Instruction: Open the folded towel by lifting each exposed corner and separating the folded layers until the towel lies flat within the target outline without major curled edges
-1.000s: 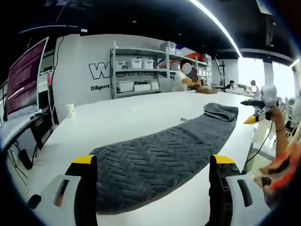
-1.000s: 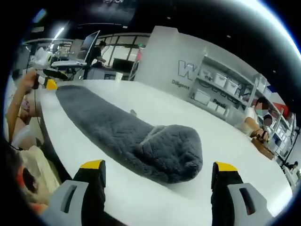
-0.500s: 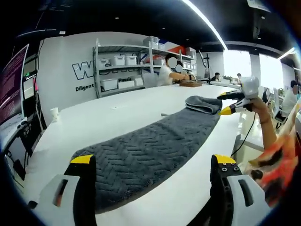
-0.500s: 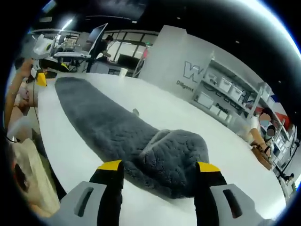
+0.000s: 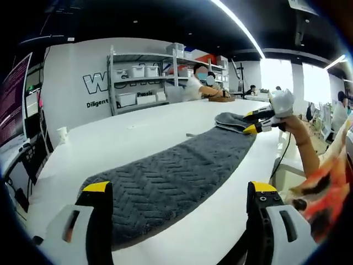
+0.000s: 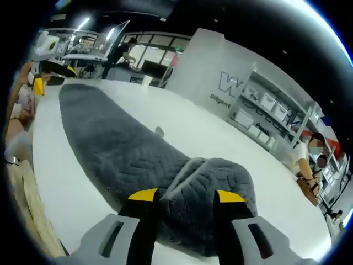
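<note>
Towel (image 6: 138, 160) fold between right tool (image 6: 185, 196) jaws

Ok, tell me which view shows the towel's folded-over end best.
The right gripper view: the folded-over end of the grey towel sits close up between the right gripper jaws. The left gripper view shows it small and far off, at the towel's far end, by that gripper.

Dark grey herringbone-textured towel (image 5: 171, 182) lies on a plain white table (image 5: 132, 138); grey grippers, left (image 5: 179, 190) and right (image 6: 181, 196), with bright yellow jaw tips.
</note>
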### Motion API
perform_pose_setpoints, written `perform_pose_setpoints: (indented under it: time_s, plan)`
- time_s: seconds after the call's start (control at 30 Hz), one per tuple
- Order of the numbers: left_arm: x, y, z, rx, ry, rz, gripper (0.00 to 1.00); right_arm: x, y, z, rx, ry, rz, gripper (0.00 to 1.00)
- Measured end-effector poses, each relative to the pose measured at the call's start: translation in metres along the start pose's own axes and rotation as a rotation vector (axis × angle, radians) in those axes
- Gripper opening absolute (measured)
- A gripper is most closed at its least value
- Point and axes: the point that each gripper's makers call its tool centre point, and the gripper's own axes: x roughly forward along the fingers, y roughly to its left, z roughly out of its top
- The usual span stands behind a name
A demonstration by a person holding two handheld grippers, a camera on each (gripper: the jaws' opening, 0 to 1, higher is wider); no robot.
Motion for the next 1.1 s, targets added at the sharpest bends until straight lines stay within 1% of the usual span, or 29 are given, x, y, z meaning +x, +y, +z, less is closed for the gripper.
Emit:
perform_pose_setpoints:
  time_s: [0.03,0.07,0.1,0.17,0.2,0.23,0.3,0.4,0.57,0.67,0.7,0.73,0.77,0.8,0.83,0.87,0.97,1.1]
  plan:
    - [0.0,0.0,0.001,0.0,-0.004,0.001,1.0,0.003,0.004,0.002,0.011,-0.022,0.031,0.28]
    - [0.0,0.0,0.002,0.0,-0.008,0.002,1.0,0.005,0.006,0.003,0.04,-0.033,0.044,0.23]
    - [0.0,0.0,0.002,-0.001,-0.01,0.001,0.99,0.005,0.006,0.002,0.045,-0.034,0.041,0.2]
    - [0.0,0.0,0.003,-0.002,-0.011,-0.001,0.99,0.006,0.004,0.0,0.042,-0.032,0.027,0.07]
    - [0.001,0.0,0.002,0.0,-0.009,-0.004,0.99,0.006,-0.001,0.0,0.042,-0.039,-0.005,0.03]
    - [0.001,-0.001,0.002,0.001,-0.006,-0.005,0.99,0.006,-0.004,0.0,0.05,-0.042,-0.017,0.02]
    - [0.001,-0.001,0.001,0.003,-0.005,-0.005,0.99,0.005,-0.004,0.001,0.064,-0.045,-0.001,0.01]
    - [0.0,-0.001,0.002,0.0,-0.008,-0.003,0.99,0.002,-0.007,0.003,0.06,-0.05,-0.009,0.0]
    - [-0.001,-0.003,0.0,0.007,-0.001,-0.004,0.99,-0.009,-0.025,0.02,0.09,-0.121,-0.058,0.0]
    - [-0.001,-0.005,-0.001,0.016,0.007,-0.01,0.99,-0.021,-0.048,0.033,0.14,-0.186,-0.11,0.0]
    - [-0.001,-0.006,-0.001,0.015,0.006,-0.013,0.99,-0.027,-0.06,0.036,0.162,-0.203,-0.145,0.0]
    - [0.0,-0.006,-0.001,0.014,0.005,-0.016,0.99,-0.031,-0.067,0.037,0.17,-0.208,-0.164,0.0]
    - [0.0,-0.006,0.0,0.013,0.004,-0.018,0.99,-0.037,-0.081,0.038,0.182,-0.218,-0.201,0.0]
    - [0.0,-0.007,-0.001,0.012,0.004,-0.019,0.99,-0.041,-0.088,0.038,0.192,-0.226,-0.219,0.0]
    - [0.001,-0.007,-0.001,0.013,0.006,-0.021,0.99,-0.046,-0.099,0.038,0.208,-0.236,-0.242,0.0]
    - [0.002,-0.007,-0.001,0.015,0.009,-0.021,0.99,-0.05,-0.105,0.036,0.216,-0.238,-0.25,0.0]
    - [0.003,-0.008,-0.003,0.02,0.02,-0.022,0.99,-0.059,-0.121,0.029,0.239,-0.242,-0.292,0.0]
    - [0.005,-0.009,-0.005,0.017,0.025,-0.024,0.99,-0.068,-0.144,0.015,0.291,-0.242,-0.359,0.0]
